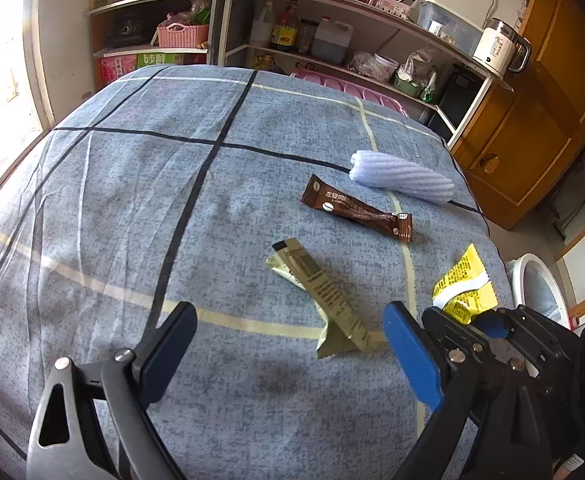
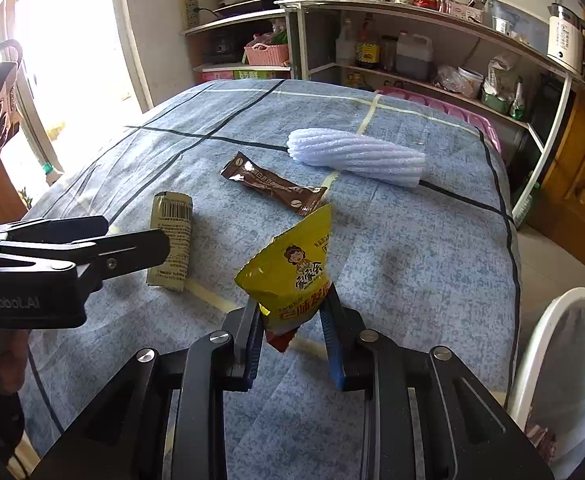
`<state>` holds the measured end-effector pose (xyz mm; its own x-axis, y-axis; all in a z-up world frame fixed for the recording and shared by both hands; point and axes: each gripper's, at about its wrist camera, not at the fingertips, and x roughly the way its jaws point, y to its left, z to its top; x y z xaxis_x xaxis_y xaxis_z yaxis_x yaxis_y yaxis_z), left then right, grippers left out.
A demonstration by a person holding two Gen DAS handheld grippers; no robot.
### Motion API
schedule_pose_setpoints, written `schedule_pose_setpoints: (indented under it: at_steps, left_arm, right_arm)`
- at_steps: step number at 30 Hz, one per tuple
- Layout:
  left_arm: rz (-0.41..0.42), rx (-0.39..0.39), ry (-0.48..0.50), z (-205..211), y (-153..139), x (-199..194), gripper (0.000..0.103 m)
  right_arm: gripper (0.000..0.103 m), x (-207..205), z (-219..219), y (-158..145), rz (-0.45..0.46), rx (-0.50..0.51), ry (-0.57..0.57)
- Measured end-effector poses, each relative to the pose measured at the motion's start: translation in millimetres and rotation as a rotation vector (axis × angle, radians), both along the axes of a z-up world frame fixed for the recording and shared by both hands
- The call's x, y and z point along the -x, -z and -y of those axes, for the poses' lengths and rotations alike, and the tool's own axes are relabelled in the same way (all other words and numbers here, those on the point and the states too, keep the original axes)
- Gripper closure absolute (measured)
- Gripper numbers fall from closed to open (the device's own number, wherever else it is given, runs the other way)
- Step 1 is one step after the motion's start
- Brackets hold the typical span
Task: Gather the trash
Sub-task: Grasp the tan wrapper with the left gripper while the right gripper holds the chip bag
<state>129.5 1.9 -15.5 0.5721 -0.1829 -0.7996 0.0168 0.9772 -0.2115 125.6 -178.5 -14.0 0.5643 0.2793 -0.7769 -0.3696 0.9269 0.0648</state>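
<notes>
A: Our right gripper (image 2: 292,322) has its jaws nearly closed, pinching the yellow packet (image 2: 292,272) above the blue checked cloth (image 2: 412,260).

B: So next, we'd carry it to the white bin (image 2: 532,344), just beside the table. Our left gripper (image 1: 292,356) gapes wide, empty, near the olive sachet (image 1: 324,300); 2 more pieces wait beyond, shelves behind.

Strong daylight pours in from a window (image 2: 64,48) to the left of both tools, blown out to pure white with a faint purple fringe at its edge. The blue checked cloth (image 1: 132,200) on the worktop is evenly lit and sharp; soft shadows fall just beneath each tool. Fisheye bending curves the shelves (image 1: 332,40) beyond and darkens the corners. No motion blur shows in either view.
</notes>
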Motion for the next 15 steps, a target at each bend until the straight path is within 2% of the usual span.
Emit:
schedule_pose_setpoints:
  at_steps: [3,4,6,9,15]
  left_arm:
    - [-0.014,-0.006,-0.01,6,7,-9,0.017]
    - [-0.027,-0.001,-0.016,7,10,-12,0.023]
    - [-0.022,0.001,-0.005,12,11,-12,0.023]
    - [-0.017,-0.039,0.002,19,13,-14,0.025]
    - [-0.008,-0.091,0.01,24,13,-14,0.04]
  right_arm:
    - [0.075,1,3,0,-0.005,-0.013,0.009]
    - [0.075,2,4,0,-0.004,-0.015,0.01]
    - [0.075,1,3,-2,-0.001,-0.013,0.012]
    - [0.075,2,7,-1,-0.003,-0.02,0.014]
    - [0.075,3,11,-1,-0.003,-0.029,0.019]
